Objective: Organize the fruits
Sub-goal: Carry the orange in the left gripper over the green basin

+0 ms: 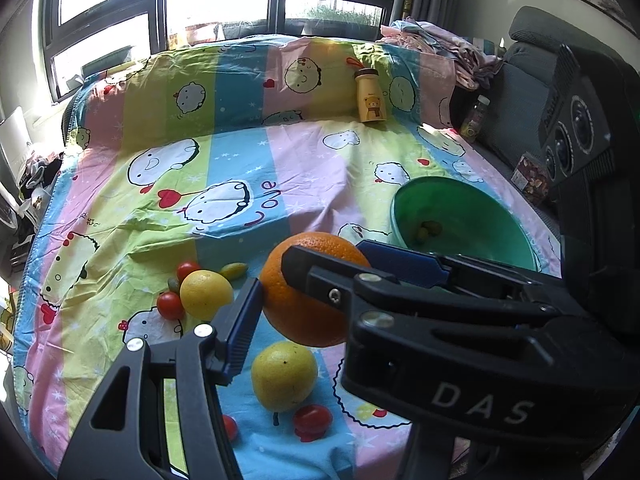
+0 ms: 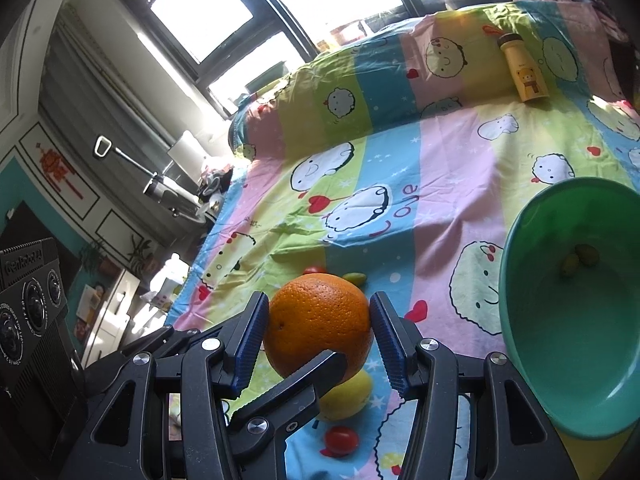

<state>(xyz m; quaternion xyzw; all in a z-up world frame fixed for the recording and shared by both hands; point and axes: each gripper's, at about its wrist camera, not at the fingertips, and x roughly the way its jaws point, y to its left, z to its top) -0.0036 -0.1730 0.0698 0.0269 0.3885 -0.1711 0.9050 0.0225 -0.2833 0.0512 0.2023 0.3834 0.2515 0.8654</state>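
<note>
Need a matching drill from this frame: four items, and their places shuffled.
Items:
1. orange
2. green bowl
3. yellow bear bottle
4. small olive-green fruits

Places:
A. against the raised far end of the sheet
B. between the pads of the right hand-held gripper
C. at the bottom of the bowl
D. on the sheet, right of the orange

Pairs: 1-B, 2-D, 3-A, 4-C

Both the left gripper (image 1: pixel 300 292) and right gripper (image 2: pixel 318 336) clamp inward, crossing
</note>
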